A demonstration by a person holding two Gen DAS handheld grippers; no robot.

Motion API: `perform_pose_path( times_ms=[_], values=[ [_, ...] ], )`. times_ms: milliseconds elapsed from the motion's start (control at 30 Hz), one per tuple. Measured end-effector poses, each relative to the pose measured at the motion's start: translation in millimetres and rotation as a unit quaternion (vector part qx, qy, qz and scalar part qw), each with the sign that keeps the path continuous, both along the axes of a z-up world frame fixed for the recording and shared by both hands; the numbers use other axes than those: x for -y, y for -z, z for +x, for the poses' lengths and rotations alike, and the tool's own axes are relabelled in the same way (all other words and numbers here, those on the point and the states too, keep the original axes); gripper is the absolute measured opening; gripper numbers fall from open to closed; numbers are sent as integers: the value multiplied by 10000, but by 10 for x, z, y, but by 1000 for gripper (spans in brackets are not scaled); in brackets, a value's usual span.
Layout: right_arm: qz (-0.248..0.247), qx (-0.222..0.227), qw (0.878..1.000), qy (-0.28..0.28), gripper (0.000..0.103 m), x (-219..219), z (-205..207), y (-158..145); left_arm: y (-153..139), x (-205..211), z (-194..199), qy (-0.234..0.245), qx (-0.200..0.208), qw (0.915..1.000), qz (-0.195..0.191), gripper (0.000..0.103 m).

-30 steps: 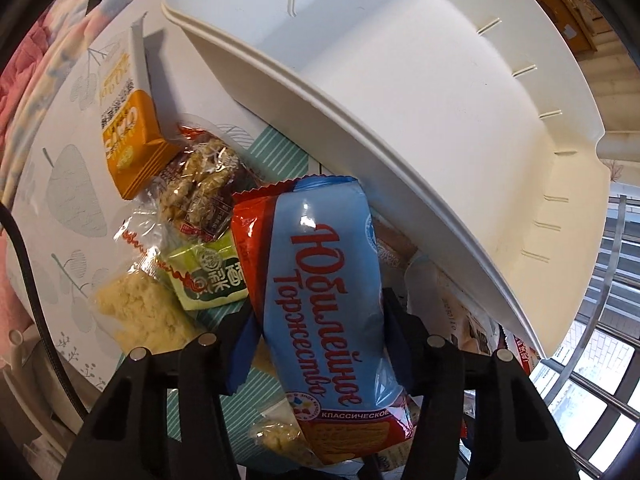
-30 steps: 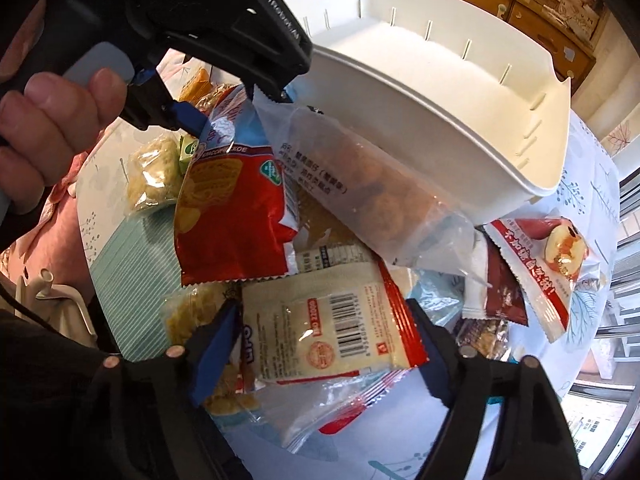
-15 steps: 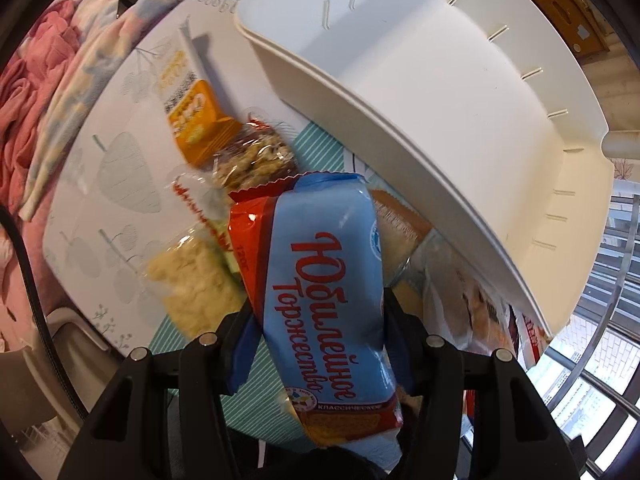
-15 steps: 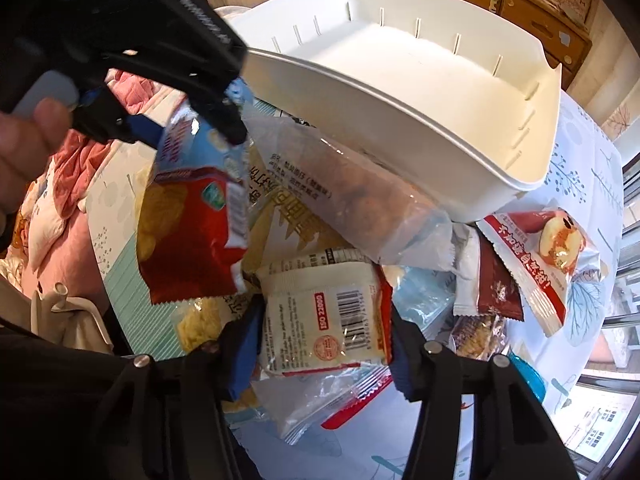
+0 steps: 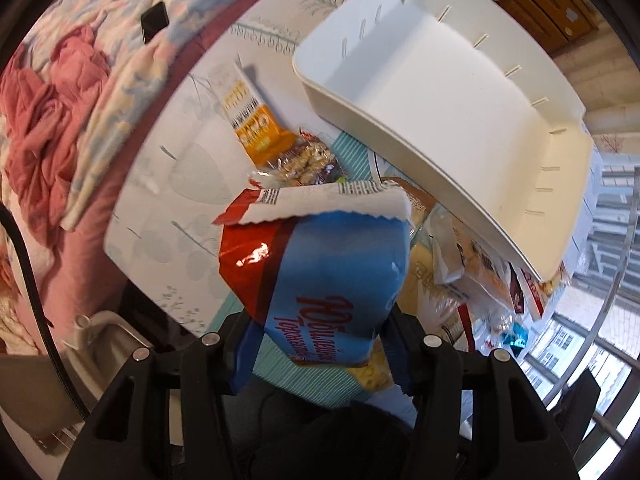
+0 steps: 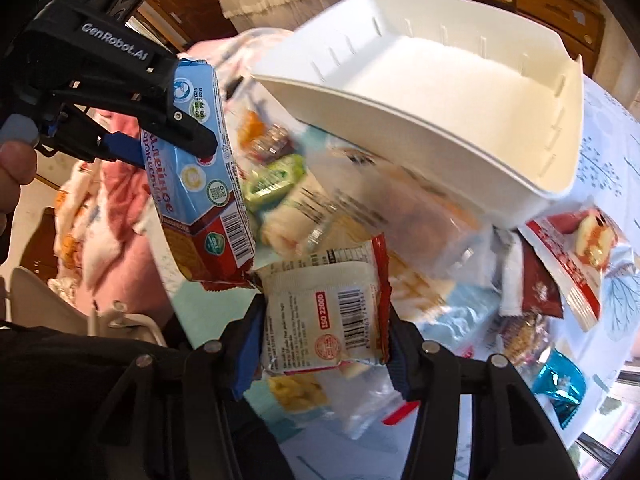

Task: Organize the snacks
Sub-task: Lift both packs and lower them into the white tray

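Bin (image 6: 440, 92) sits at tabletop (image 5: 168, 184) rear. Snack pile (image 6: 360, 240) lies just before it. Biscuit pack (image 6: 200, 184) held left of the barcoded packet (image 6: 332, 312), both above the pile.

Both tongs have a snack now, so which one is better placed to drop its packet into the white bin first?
Probably the left. The left tongs hold the blue biscuit pack raised above the pile, about level with the white bin rim. The right tongs grip the cream packet lower, near the pile.
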State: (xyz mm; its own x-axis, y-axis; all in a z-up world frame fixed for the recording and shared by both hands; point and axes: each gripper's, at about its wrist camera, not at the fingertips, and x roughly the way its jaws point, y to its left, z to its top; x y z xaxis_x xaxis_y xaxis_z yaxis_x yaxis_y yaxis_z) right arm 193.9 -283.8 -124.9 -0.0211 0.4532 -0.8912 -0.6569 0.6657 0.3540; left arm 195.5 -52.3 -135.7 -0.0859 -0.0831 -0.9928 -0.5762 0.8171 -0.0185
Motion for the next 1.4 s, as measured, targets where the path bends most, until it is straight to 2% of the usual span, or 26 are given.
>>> perform_pose_path(
  times_ms=[233, 467, 600, 767, 900, 1100, 1400],
  values=[
    [444, -35, 9990, 30, 53, -174, -35, -192, -375, -211, 12, 288, 171, 9994, 64, 52],
    [715, 99, 9972, 217, 53, -363, 17, -404, -722, -378, 150, 783, 520, 9955, 126, 52],
    [953, 169, 9938, 550, 53, -462, 100, -564, -926, -468, 296, 1200, 798, 9894, 179, 52],
    [1111, 489, 9874, 1017, 53, -611, 220, -746, -1104, -544, 539, 1638, 1040, 9808, 195, 52],
    [1146, 740, 9806, 1411, 53, -680, 361, -847, -1230, -545, 766, 2009, 1287, 9708, 235, 52],
    [1020, 1086, 9690, 1972, 53, -670, 603, -914, -1217, -464, 1127, 2413, 1536, 9582, 83, 52],
    [597, 1308, 9545, 2613, 54, -544, 926, -756, -890, -243, 1644, 2706, 1857, 9441, -312, 52]
  ],
)
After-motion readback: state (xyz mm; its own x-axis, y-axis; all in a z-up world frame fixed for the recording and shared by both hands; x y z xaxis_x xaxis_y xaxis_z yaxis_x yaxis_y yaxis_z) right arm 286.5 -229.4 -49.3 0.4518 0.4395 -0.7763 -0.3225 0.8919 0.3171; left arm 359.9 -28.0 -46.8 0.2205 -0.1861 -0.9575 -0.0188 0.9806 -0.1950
